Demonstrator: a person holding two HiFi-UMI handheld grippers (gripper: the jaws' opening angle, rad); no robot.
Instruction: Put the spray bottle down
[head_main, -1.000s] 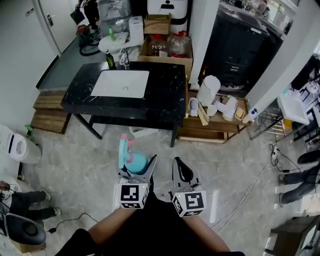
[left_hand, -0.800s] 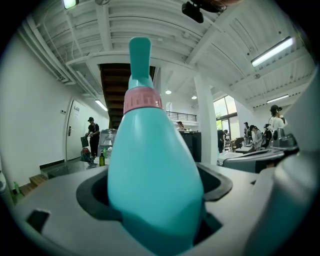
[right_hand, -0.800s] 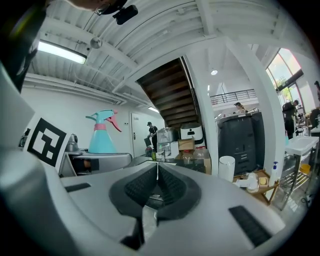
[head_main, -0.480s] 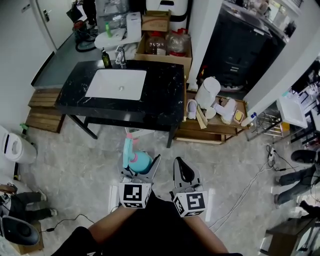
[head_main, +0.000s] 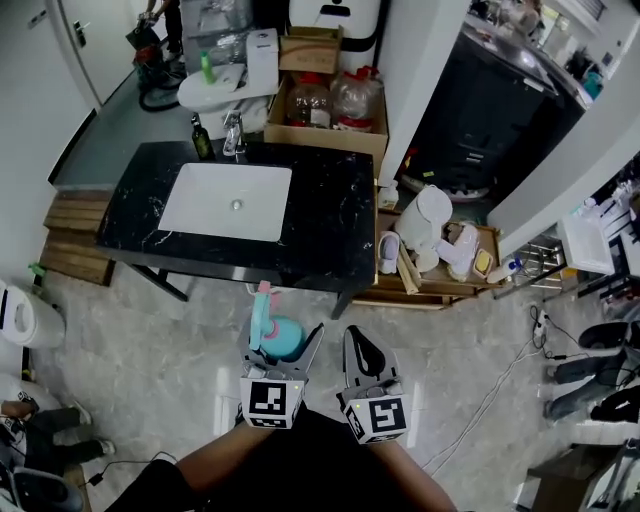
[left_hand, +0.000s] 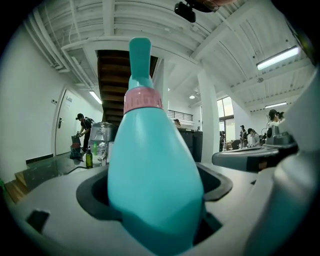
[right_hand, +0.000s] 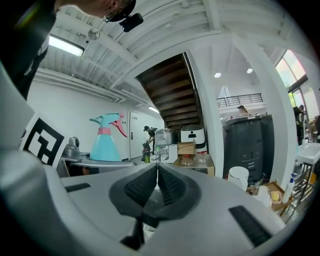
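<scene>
A teal spray bottle with a pink collar and trigger stands upright between the jaws of my left gripper, which is shut on its body. In the left gripper view the bottle fills the middle, its nozzle pointing up. My right gripper hangs beside it on the right, shut on nothing, its ribbed pads pressed together. From the right gripper view the bottle shows at the left. Both grippers are over the floor, just short of the black counter with its white sink.
A green bottle and a faucet stand at the counter's back edge. Right of the counter is a low wooden shelf with a white kettle. A cardboard box of jugs sits behind. A cable trails across the floor.
Both grippers have moved forward together toward the black counter, which now lies closer in the head view. The left gripper still holds the bottle; the right stays shut.
</scene>
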